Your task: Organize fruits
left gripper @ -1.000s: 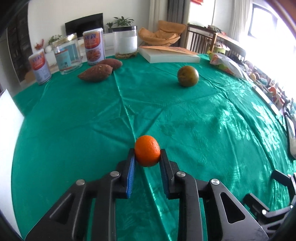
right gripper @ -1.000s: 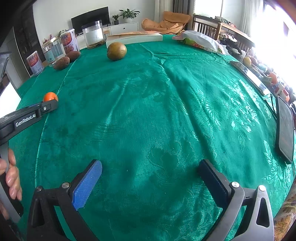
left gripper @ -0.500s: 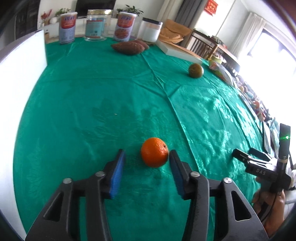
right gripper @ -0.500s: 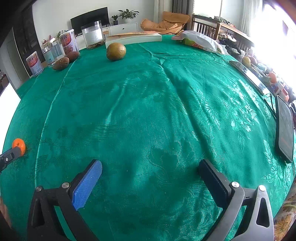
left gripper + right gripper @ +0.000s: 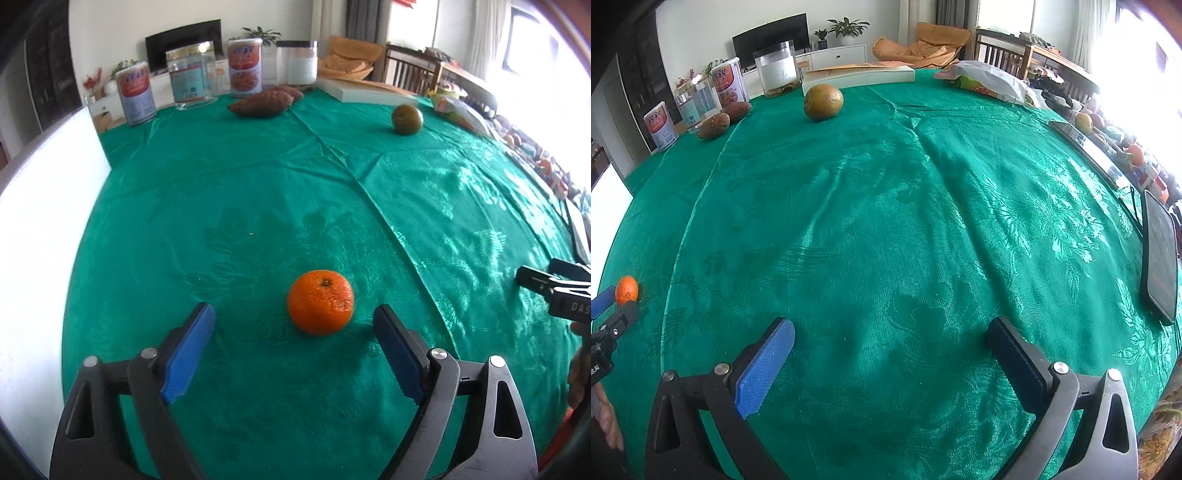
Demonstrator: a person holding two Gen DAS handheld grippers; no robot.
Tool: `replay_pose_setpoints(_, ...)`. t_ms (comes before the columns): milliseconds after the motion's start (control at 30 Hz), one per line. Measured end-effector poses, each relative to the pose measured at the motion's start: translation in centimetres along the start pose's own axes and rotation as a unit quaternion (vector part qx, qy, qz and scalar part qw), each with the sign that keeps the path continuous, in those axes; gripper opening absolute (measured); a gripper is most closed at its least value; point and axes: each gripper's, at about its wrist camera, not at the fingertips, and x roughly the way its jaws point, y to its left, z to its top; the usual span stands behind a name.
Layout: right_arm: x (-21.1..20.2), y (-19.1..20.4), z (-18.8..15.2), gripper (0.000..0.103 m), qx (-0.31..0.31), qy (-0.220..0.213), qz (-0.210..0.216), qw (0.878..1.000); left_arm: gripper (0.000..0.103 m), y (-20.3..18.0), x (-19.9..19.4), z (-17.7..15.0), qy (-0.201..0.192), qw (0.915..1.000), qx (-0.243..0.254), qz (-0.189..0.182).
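While resting on glossy green cloth, round dimpled orange, blue ridged pads apart

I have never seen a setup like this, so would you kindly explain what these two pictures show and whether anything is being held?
No robot arm here: a person carries a two-fingered tool in each hand, each with a camera looking along its fingers. One picture comes from the left tool, the other from the right tool. Both are open and hold nothing. On the green tablecloth an orange sits just ahead of the left tool's fingers, untouched. Farther off lie a greenish-brown fruit, two sweet potatoes, tins and jars.
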Motion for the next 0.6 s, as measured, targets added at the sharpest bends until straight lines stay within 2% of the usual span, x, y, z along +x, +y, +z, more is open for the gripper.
replay_pose_setpoints(100,0.0,0.0,0.0,0.103,-0.001,0.002,0.001,1.000,0.099,0.3,0.5,0.1,0.009,0.9999,-0.008,0.010)
replay_pose_setpoints(200,0.0,0.0,0.1,0.103,-0.008,0.008,0.005,1.000,0.102,0.4,0.5,0.0,0.011,0.9998,-0.008,0.014)
replay_pose_setpoints(267,-0.1,0.0,1.3,0.103,-0.008,0.003,0.025,1.000,0.102,0.4,0.5,0.0,0.011,0.9998,-0.009,0.014)
replay_pose_setpoints(400,-0.8,0.9,7.3,0.103,-0.009,-0.042,0.076,0.996,0.103,0.5,0.6,0.0,0.011,0.9998,-0.010,0.013)
replay_pose_setpoints(467,0.3,1.3,11.3,0.103,0.013,-0.042,0.124,0.991,0.103,0.5,0.6,0.0,0.012,0.9998,-0.011,0.012)
replay_pose_setpoints(600,4.4,1.8,17.9,0.102,0.071,-0.024,0.160,0.984,0.103,0.5,0.5,0.0,0.012,0.9998,-0.012,0.012)
